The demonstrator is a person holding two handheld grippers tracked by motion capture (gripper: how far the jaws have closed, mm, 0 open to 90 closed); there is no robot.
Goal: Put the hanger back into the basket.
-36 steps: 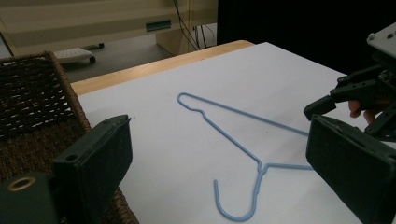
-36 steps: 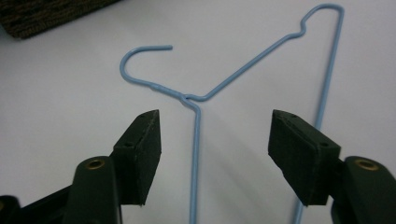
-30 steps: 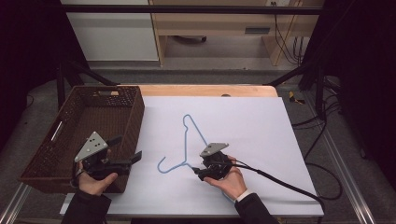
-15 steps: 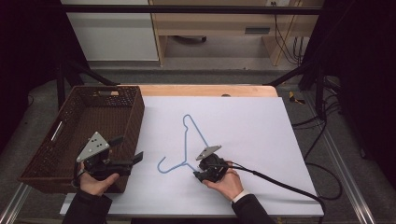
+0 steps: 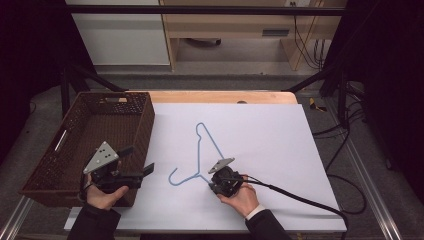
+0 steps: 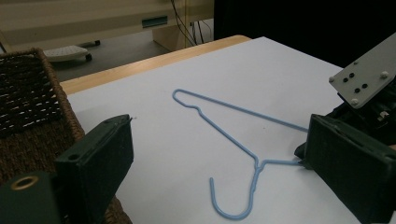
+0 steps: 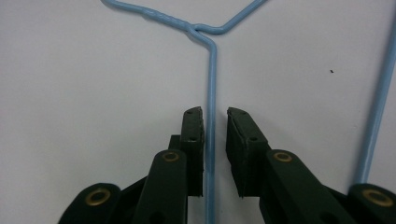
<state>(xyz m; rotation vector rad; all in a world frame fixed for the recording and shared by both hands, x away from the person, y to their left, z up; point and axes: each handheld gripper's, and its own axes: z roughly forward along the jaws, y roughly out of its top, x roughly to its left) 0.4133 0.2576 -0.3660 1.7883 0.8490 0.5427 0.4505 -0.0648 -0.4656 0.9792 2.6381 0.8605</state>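
A light blue wire hanger (image 5: 198, 150) lies flat on the white table sheet (image 5: 270, 135), hook toward the person. My right gripper (image 5: 212, 182) points down at its lower right arm beside the twisted neck. In the right gripper view the hanger's wire (image 7: 212, 70) runs between the jaws of this gripper (image 7: 215, 114); they have just been closing. The wire lies close to the left pad, and a gap shows at the right pad. My left gripper (image 5: 140, 160) is open and holds nothing, hovering by the basket corner. From the left gripper view (image 6: 219, 140) the hanger (image 6: 256, 164) lies ahead.
A dark woven basket (image 5: 145, 120) stands on the table's left side, its near wall (image 6: 28, 93) close to my left gripper. A black cable (image 5: 300, 195) trails right from the right gripper. Wooden table edge (image 5: 225, 96) at the back; metal frame rails around.
The right gripper has tipped down onto the hanger's arm and its jaws have narrowed around the wire. The left gripper and the hanger have stayed put.
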